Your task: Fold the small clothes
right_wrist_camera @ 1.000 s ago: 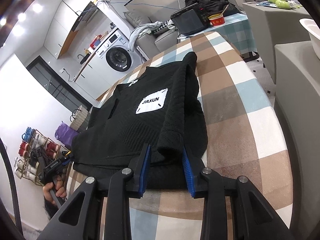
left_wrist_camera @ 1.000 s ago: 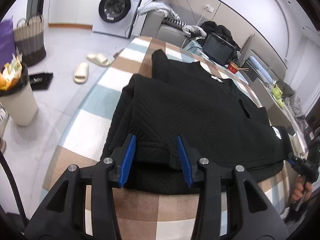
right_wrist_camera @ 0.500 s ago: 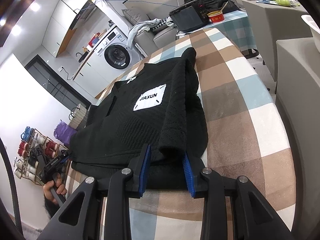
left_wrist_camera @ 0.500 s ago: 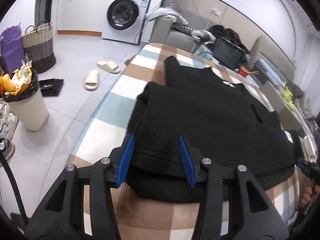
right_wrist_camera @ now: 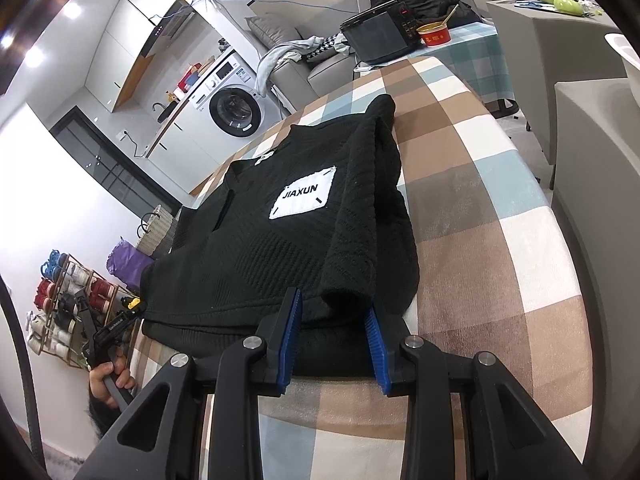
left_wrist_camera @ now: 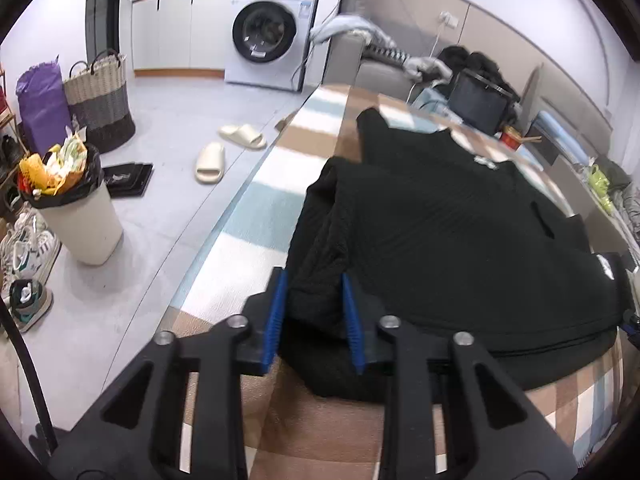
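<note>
Black sweater [left_wrist_camera: 460, 240] hem between both jaws

Black ribbed-knit sweater [right_wrist_camera: 256, 256] with a white rectangular patch [right_wrist_camera: 303, 199] lettered JIAXUN in black; it lies on a checked tablecloth [right_wrist_camera: 472, 216] of brown, pale blue and white squares; left gripper [left_wrist_camera: 312, 316] black with blue ridged pads [left_wrist_camera: 273, 320], black knit between them; right gripper [right_wrist_camera: 332, 336] same black frame, blue pads [right_wrist_camera: 289, 336]; left of the sweater, on pale grey floor: white washing machine [left_wrist_camera: 268, 36] with dark round door; cream slippers [left_wrist_camera: 224, 152]; wicker basket [left_wrist_camera: 98, 100] banded cream, grey and black; purple bag [left_wrist_camera: 38, 100]; cream bin [left_wrist_camera: 80, 216] with black liner; beyond the sweater, a red bowl [right_wrist_camera: 434, 34].
</note>
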Demonstrator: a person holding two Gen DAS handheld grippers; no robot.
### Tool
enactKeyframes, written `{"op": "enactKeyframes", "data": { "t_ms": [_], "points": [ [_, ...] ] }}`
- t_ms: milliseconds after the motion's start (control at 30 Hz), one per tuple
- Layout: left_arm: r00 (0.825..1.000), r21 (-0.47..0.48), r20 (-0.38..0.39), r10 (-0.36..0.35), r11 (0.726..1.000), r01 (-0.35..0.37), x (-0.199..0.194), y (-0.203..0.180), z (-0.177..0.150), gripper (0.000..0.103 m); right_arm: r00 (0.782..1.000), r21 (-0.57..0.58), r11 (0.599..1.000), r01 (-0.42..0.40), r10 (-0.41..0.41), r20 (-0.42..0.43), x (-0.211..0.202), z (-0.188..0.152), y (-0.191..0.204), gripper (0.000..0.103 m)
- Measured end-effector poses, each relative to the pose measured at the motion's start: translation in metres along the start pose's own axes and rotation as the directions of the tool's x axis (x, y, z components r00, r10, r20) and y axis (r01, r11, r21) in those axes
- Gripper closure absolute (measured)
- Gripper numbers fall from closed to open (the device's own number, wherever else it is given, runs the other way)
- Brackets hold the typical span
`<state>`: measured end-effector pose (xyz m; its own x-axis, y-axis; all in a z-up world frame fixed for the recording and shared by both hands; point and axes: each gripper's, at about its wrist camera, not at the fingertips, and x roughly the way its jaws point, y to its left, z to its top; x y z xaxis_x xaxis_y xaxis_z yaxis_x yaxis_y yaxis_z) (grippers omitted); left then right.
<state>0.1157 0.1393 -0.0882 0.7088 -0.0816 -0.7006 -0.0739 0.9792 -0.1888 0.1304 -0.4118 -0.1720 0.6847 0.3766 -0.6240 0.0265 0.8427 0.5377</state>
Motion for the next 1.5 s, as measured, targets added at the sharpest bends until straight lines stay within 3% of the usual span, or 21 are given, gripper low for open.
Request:
{"op": "enactKeyframes", "data": {
  "t_ms": [100, 233, 367, 667, 867, 900, 967, 1033, 1200, 1500],
  "points": [
    [0.999, 0.020, 0.028, -0.037, 0.999, 0.037, -0.011, -0.005, -0.001, 0.095, 1.000, 0.000, 1.000, 0.001, -0.001, -0.002, 0.000, -0.001, -0.001, 0.071],
    [0.999, 0.023, 0.031, -0.036, 0.999, 0.035, -0.015, -0.008, -0.002, 0.095, 1.000, 0.002, 1.000, -0.003, 0.003, -0.001, 0.000, -0.001, -0.001, 0.071],
    [0.999, -0.026, -0.029, -0.040, 0.999, 0.039, -0.007, -0.002, -0.003, 0.092, 1.000, 0.001, 1.000, -0.008, 0.008, 0.003, 0.000, -0.001, -0.001, 0.071],
    [0.993, -0.068, 0.020, -0.119, 0.990, 0.120, -0.020, 0.004, 0.003, 0.098, 1.000, 0.003, 1.000, -0.013, 0.013, 0.017, -0.003, 0.002, 0.000, 0.071],
    [0.988, -0.080, 0.050, -0.145, 0.986, 0.148, -0.036, 0.007, 0.010, 0.098, 0.999, 0.067, 0.997, -0.025, 0.022, 0.044, 0.004, 0.011, -0.007, 0.071],
    [0.988, -0.080, 0.054, -0.146, 0.985, 0.150, -0.037, 0.007, 0.012, 0.098, 0.998, 0.092, 0.996, -0.017, 0.012, 0.056, 0.005, 0.013, -0.010, 0.072],
    [0.986, -0.089, 0.060, -0.153, 0.983, 0.158, -0.039, 0.008, 0.015, 0.099, 0.996, 0.103, 0.995, -0.017, 0.008, 0.084, 0.006, 0.016, -0.010, 0.092],
    [0.985, -0.103, 0.065, -0.162, 0.980, 0.168, -0.042, 0.009, 0.019, 0.099, 0.993, 0.094, 0.995, -0.027, 0.016, 0.117, 0.001, 0.019, -0.005, 0.095],
    [0.975, -0.129, 0.117, -0.191, 0.970, 0.205, -0.051, 0.013, 0.038, 0.099, 0.974, 0.090, 0.988, -0.127, 0.107, 0.199, -0.022, 0.033, 0.009, 0.096],
    [0.957, -0.170, 0.186, -0.221, 0.952, 0.253, -0.033, 0.010, 0.113, 0.099, 0.956, 0.142, 0.982, -0.121, 0.076, 0.284, -0.004, 0.109, 0.028, 0.096]
  ]
}}
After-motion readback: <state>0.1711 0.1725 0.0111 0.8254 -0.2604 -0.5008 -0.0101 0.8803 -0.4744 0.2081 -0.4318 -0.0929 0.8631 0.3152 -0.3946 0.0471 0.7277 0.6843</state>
